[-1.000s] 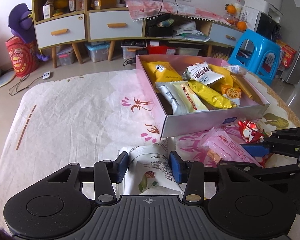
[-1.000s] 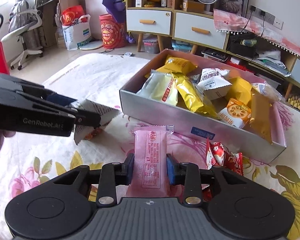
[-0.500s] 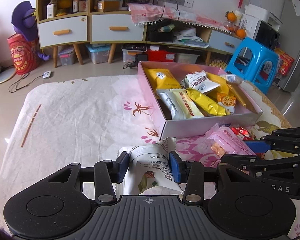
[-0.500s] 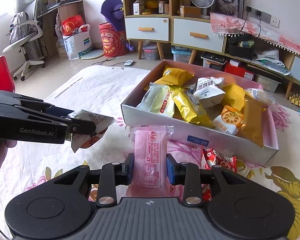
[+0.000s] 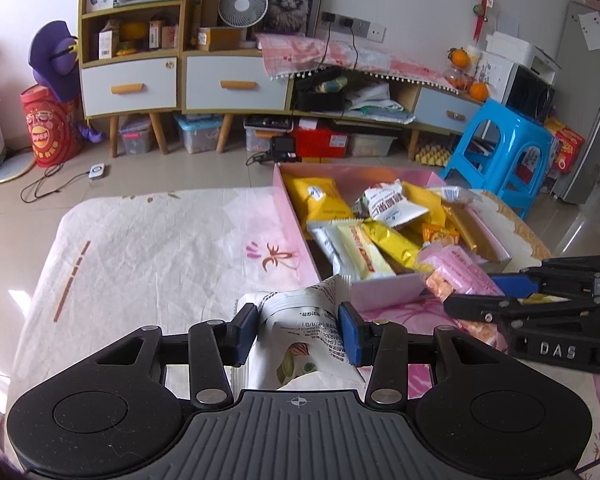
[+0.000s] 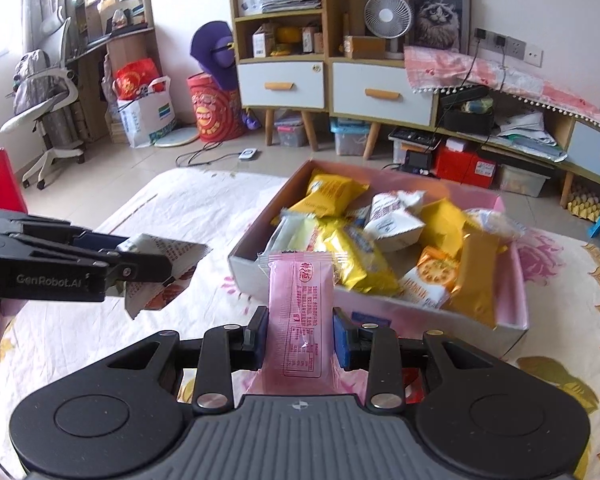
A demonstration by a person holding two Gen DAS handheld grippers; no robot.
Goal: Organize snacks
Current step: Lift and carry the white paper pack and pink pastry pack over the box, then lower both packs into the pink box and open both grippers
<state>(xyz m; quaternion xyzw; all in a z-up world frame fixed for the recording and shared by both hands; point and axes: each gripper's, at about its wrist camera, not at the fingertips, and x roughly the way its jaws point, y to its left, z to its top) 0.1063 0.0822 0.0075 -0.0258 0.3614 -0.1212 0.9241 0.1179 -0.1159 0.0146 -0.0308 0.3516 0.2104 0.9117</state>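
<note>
- Left gripper (image 5: 298, 330): blue pads clamped on both sides of a white snack packet (image 5: 300, 320); packet crumpled, small printed text too fine to read, a green and red picture low on its face. Held above the cloth just short of the box's near left corner.
- Same gripper from the right wrist view (image 6: 140, 266): arm lettered "GenRobot.AI"; packet (image 6: 160, 268) shows a serrated edge and red print.
- Right gripper (image 6: 300, 338): pads closed on a pink snack packet (image 6: 298, 320), upright, crimped top, red logo and a red text panel, characters not legible. Held at the box's near wall.
- Same gripper from the left wrist view (image 5: 496, 292): body lettered "DAS"; pink packet (image 5: 456, 276) overhangs the box's near right corner.
- Pink box (image 6: 512, 312): open, on the right half of the table, filled with yellow, white, gold and orange snack packets lying across each other.
- Table (image 5: 160, 248): covered by a white cloth with pink flower prints.
</note>
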